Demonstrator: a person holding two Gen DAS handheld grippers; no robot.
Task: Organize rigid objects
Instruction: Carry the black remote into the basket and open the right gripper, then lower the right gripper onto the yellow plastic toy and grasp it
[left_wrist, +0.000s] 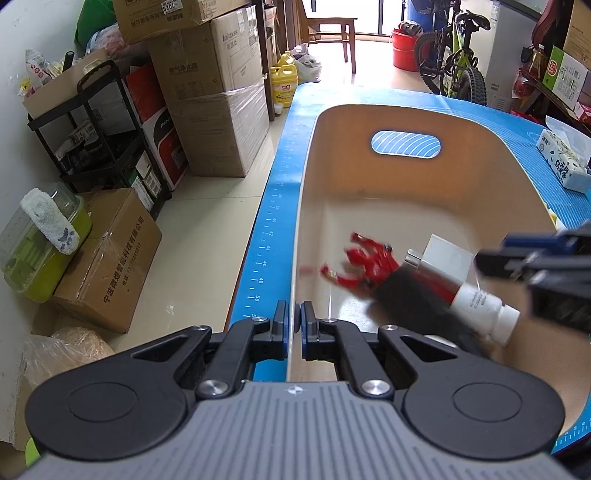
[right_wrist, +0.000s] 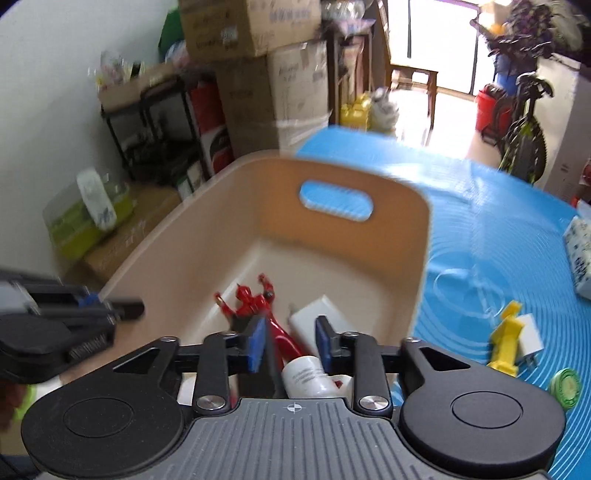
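Note:
A beige plastic bin (left_wrist: 406, 118) (right_wrist: 332, 173) stands on the blue mat. My left gripper (left_wrist: 294, 325) is shut on the bin's left rim. Inside lie a red toy figure (left_wrist: 364, 264) (right_wrist: 255, 301), a white charger block (left_wrist: 448, 256) (right_wrist: 314, 314), a red-and-white bottle (left_wrist: 476, 301) (right_wrist: 308, 378) and a blurred black object (left_wrist: 417, 299). My right gripper (right_wrist: 290, 341) is open over the bin's near end, just above the bottle, touching nothing; it shows at the right edge of the left wrist view (left_wrist: 546, 269).
On the mat right of the bin lie a yellow toy (right_wrist: 506, 339), a white plug (right_wrist: 530, 341), a green round lid (right_wrist: 565, 387) and a tissue pack (left_wrist: 563, 162) (right_wrist: 581, 251). Cardboard boxes (left_wrist: 218, 110), a black shelf and a bicycle (left_wrist: 458, 59) stand beyond the table's edge.

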